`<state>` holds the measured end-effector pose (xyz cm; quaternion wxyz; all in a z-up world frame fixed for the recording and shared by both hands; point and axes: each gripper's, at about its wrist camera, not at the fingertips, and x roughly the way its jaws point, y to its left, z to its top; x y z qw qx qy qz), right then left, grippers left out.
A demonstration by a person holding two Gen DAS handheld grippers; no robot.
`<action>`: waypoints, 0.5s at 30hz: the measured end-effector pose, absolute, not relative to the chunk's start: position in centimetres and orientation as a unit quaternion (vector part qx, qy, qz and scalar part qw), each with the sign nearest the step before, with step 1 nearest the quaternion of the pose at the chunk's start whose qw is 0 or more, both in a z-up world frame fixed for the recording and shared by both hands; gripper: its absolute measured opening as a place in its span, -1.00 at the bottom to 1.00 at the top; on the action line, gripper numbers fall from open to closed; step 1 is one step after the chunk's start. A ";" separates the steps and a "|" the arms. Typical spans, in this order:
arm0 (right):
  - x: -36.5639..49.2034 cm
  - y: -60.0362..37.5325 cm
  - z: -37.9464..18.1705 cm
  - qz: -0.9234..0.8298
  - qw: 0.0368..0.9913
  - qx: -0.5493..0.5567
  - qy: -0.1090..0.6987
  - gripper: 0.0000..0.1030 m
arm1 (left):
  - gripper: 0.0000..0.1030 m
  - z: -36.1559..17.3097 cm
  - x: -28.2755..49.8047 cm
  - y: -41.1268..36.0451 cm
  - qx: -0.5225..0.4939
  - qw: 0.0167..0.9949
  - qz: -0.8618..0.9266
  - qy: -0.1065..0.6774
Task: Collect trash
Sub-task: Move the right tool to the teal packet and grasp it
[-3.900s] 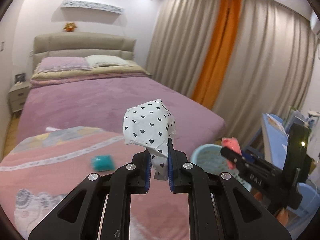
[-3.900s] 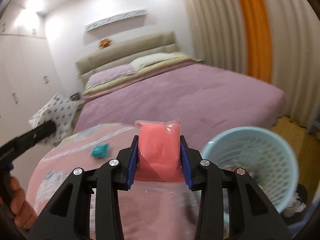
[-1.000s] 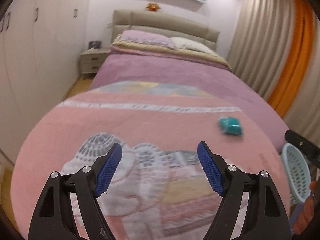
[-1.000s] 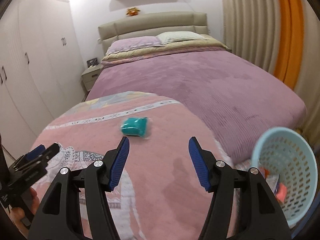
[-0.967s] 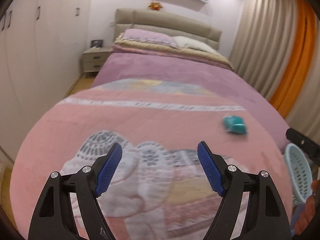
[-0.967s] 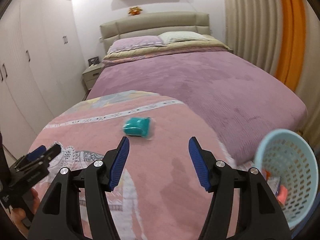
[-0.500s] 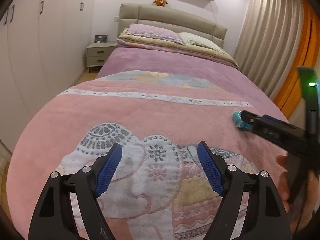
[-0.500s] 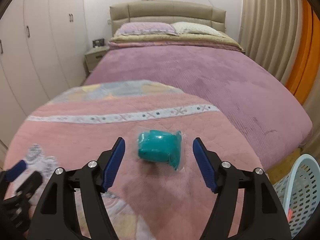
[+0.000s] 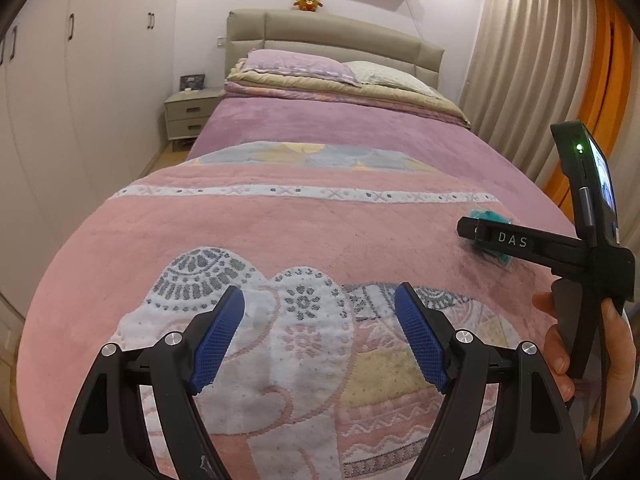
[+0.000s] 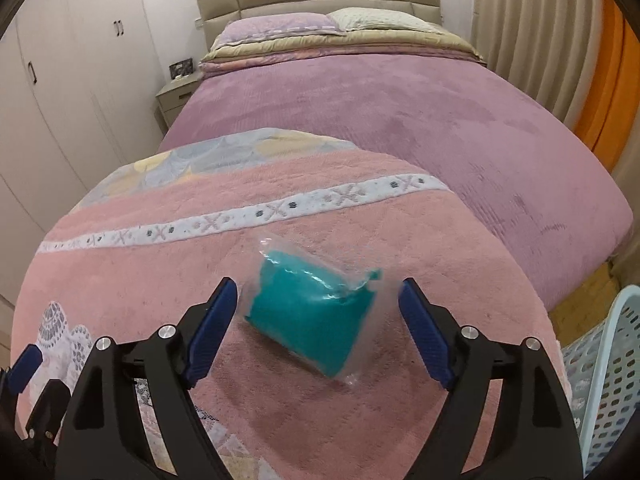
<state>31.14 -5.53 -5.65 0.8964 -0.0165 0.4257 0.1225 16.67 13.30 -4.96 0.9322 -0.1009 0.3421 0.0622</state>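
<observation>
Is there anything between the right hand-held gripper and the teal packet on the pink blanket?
Nothing visible. The teal packet lies bare on the pink blanket, between the open fingers of the right hand-held gripper, whose jaws have just been opening; the pads are not touching it.

The packet lies flat on the pink blanket with bare blanket on all sides. The right gripper straddles the packet; its jaws have just been opening, and a gap remains between each pad and the packet. The basket stands right of the packet, beyond the bed edge. The left gripper hangs well left of the packet, jaws wide, nothing between them.
</observation>
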 end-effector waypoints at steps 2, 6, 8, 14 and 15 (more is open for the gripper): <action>31.5 -5.9 -6.0 0.126 0.893 -0.009 0.432 0.53 | 0.47 -5.0 16.7 13.4 -0.102 0.932 0.062 0.343; 31.6 -6.2 -6.1 0.132 0.893 0.002 0.431 0.44 | 0.47 -5.0 16.6 13.5 -0.104 0.932 0.062 0.342; 31.6 -6.1 -6.2 0.132 0.893 0.003 0.430 0.36 | 0.47 -5.0 16.7 13.6 -0.104 0.932 0.063 0.342; 31.5 -5.9 -6.2 0.137 0.896 0.005 0.423 0.04 | 0.48 -4.8 16.6 13.5 -0.102 0.933 0.065 0.340; 31.4 -6.0 -6.2 0.138 0.896 0.007 0.423 0.02 | 0.48 -4.8 16.6 13.5 -0.102 0.933 0.065 0.340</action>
